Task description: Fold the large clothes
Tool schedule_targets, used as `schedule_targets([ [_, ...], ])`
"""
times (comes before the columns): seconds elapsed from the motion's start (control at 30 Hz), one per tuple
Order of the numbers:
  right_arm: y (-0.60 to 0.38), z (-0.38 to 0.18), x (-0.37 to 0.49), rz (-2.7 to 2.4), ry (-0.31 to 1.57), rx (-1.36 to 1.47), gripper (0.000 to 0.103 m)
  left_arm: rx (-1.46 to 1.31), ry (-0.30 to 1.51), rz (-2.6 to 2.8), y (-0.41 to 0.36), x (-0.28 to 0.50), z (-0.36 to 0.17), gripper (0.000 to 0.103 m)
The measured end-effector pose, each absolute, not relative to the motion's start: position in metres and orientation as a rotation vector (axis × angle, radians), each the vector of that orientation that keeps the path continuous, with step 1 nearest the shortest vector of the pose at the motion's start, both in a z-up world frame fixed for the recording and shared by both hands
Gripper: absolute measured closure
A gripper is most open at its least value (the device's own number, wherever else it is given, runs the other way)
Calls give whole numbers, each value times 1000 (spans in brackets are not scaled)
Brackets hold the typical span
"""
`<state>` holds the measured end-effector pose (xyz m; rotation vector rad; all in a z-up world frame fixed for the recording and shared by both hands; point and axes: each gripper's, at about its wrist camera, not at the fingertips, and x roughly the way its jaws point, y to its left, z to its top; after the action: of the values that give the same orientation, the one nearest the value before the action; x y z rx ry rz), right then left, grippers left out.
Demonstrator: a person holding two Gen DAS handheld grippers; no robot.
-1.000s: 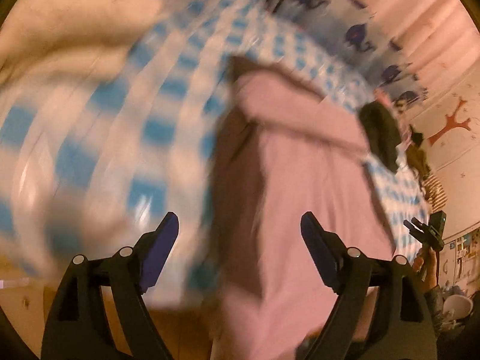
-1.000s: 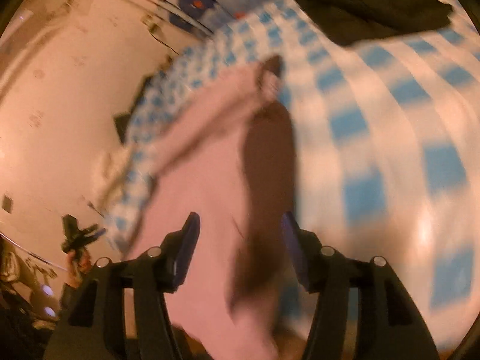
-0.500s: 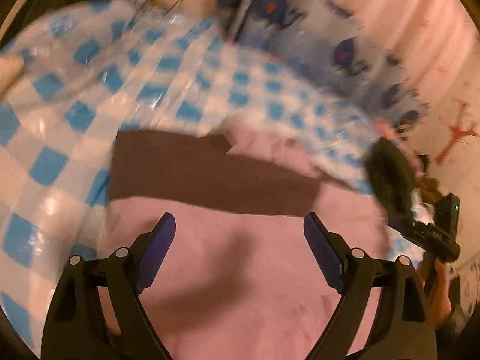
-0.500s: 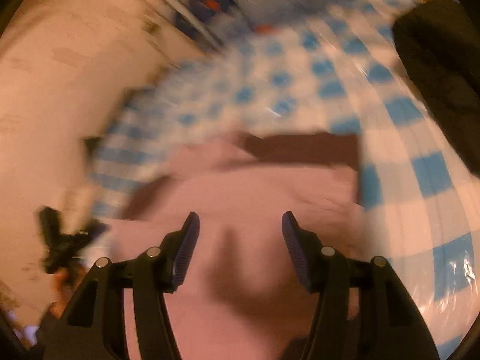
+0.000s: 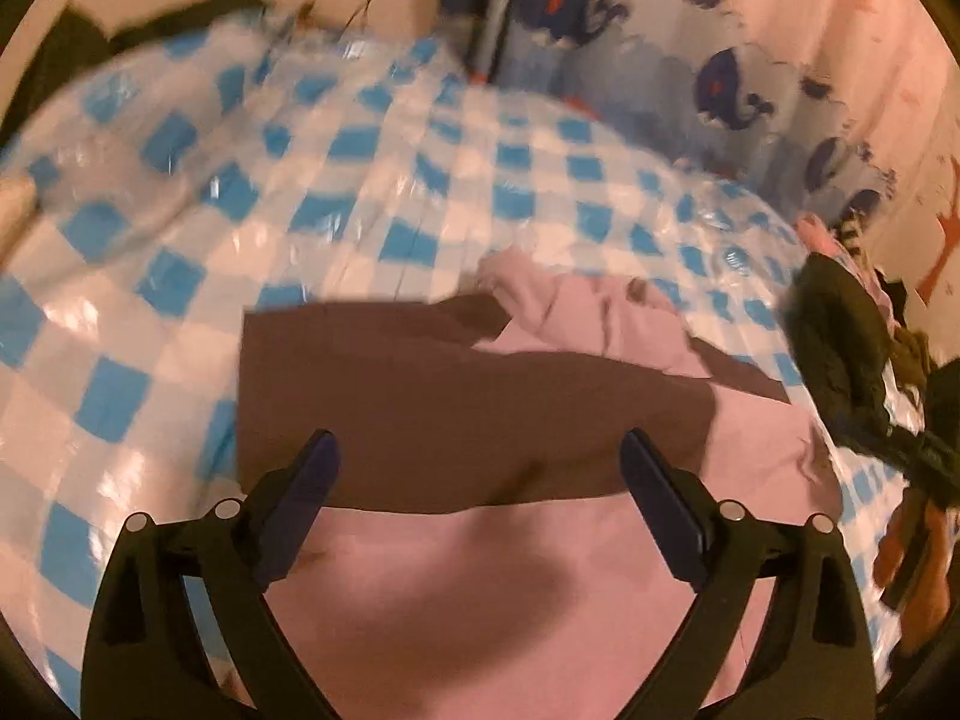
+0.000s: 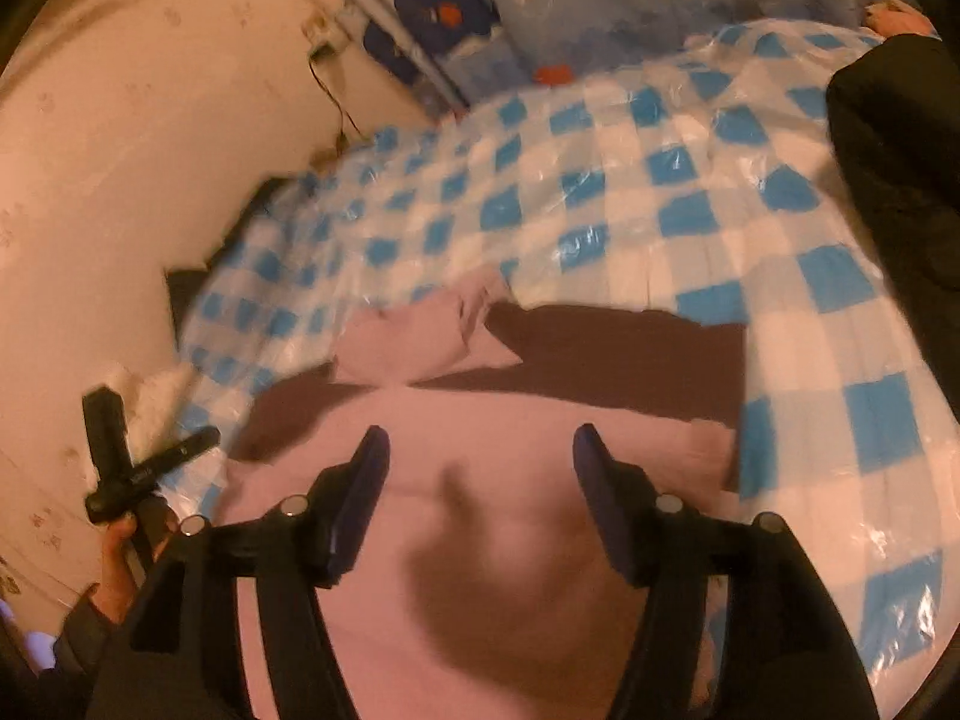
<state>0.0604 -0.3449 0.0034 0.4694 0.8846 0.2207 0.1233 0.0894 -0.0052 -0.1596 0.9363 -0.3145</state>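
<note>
Both grippers, left (image 5: pixel 474 501) & right (image 6: pixel 480 483): jaws wide, empty, over pink-and-brown cotton garment (image 6: pixel 510 540). Pinch near corners evenly, fold w/o bunching on blue-checked plastic sheet (image 6: pixel 660 210).

Garment (image 5: pixel 540 570) on tablecloth (image 5: pixel 360 180), jacket (image 6: pixel 900 180) right

Left gripper (image 5: pixel 477 486) poised over a pink and brown garment (image 5: pixel 528 600) on a checked cover.

Seen along two dark fingers (image 5: pixel 300 498) spread wide apart, holding nothing. Beneath them, pink cloth with a broad brown band (image 5: pixel 450 402) across it, a rumpled pink fold (image 5: pixel 576 318) at the far edge. All lying on a shiny blue-and-white checked sheet (image 5: pixel 372 168). At right, a heap of dark clothing (image 5: pixel 852 360). Behind, a pale blue curtain with navy whales (image 5: pixel 690 60). Slightly blurred throughout.
</note>
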Motion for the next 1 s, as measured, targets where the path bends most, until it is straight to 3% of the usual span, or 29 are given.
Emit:
schedule_targets([
  [0.1,-331,-49,82,215,1083,421,39,-56,1092,-317,73,141,-53,12],
  [0.33,-344,2,39,295,981,417,38,-82,1057,-364,97,113,-18,12],
  [0.47,-361,22,-32,361,971,382,24,-108,1079,-412,140,62,-1,12],
  [0.73,-426,-12,-201,314,1149,568,24,-127,1190,-445,260,-72,1,12],
  [1.0,-418,-38,-283,437,1254,785,23,-411,1359,-496,330,-174,-38,12],
])
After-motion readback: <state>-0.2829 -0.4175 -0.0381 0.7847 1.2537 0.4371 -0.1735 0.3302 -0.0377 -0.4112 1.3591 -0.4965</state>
